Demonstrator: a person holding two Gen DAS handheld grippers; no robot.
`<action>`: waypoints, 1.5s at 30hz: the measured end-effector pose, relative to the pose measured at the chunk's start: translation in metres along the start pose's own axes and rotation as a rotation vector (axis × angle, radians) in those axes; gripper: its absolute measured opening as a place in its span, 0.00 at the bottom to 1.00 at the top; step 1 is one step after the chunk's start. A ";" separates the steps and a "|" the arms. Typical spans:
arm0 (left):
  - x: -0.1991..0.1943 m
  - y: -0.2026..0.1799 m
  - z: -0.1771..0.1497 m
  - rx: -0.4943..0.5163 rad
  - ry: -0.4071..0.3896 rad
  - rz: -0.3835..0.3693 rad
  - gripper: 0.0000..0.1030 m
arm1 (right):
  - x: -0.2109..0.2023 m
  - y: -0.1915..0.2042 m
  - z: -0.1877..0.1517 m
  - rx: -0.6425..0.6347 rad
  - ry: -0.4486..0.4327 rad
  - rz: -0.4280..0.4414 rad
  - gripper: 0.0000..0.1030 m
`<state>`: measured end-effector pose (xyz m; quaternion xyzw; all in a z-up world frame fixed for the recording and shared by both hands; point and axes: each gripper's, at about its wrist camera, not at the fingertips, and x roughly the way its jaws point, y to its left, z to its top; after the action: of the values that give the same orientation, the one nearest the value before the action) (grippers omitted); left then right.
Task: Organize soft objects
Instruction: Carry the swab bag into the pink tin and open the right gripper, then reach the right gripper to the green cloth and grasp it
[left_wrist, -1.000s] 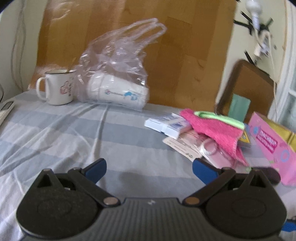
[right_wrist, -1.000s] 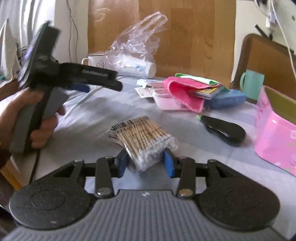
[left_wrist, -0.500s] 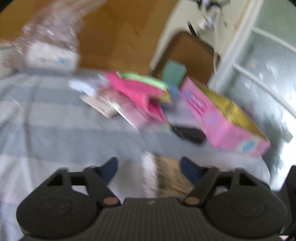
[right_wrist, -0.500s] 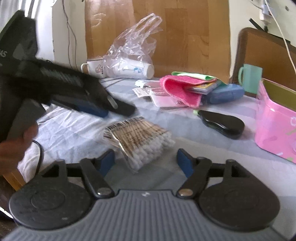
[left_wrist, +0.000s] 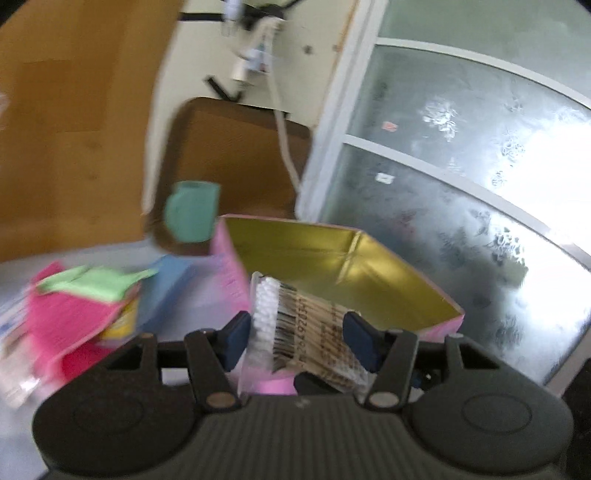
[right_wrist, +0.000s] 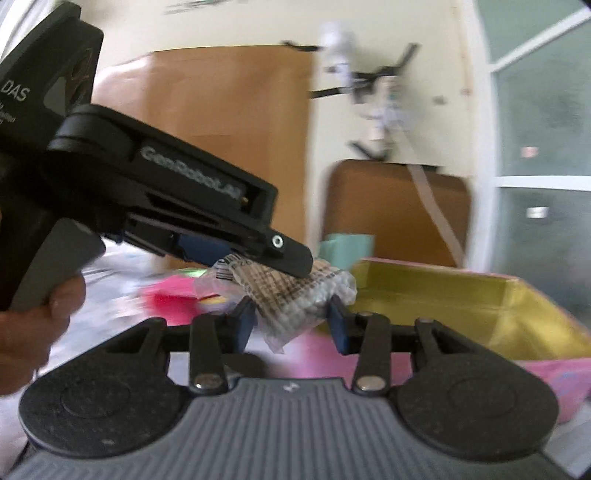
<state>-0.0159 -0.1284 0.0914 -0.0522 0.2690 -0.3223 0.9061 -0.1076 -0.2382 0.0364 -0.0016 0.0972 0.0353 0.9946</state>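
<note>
A clear packet of cotton swabs (left_wrist: 295, 325) with a barcode is held between the blue pads of my left gripper (left_wrist: 297, 339), lifted in front of the open pink box with a gold inside (left_wrist: 332, 266). In the right wrist view the same packet (right_wrist: 291, 295) sits between my right gripper's (right_wrist: 291, 325) pads too, with the left gripper's black body (right_wrist: 166, 206) above it. The pink box (right_wrist: 461, 314) lies just behind and to the right. A pink cloth with a green cloth on it (left_wrist: 74, 310) lies at the left.
A blue sponge-like block (left_wrist: 166, 288) and a teal mug (left_wrist: 192, 214) stand beside the box. A brown chair back (left_wrist: 236, 155) and a frosted window (left_wrist: 461, 203) are behind. The striped tablecloth edge is near the box.
The left gripper swung right, closed on the swab packet and lifted it toward the pink box. The right gripper let go of it, then narrowed around it again.
</note>
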 end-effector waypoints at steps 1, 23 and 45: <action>0.013 -0.009 0.007 0.006 -0.001 -0.011 0.54 | 0.004 -0.010 0.002 0.000 0.005 -0.033 0.45; -0.060 0.130 -0.062 -0.278 -0.102 0.441 0.67 | 0.075 0.054 0.017 0.072 0.083 0.174 0.49; -0.098 0.176 -0.095 -0.342 -0.213 0.498 0.81 | 0.119 0.123 0.020 -0.099 0.261 0.254 0.10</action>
<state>-0.0312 0.0774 0.0085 -0.1695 0.2273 -0.0334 0.9584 0.0046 -0.1066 0.0337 -0.0431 0.2231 0.1647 0.9598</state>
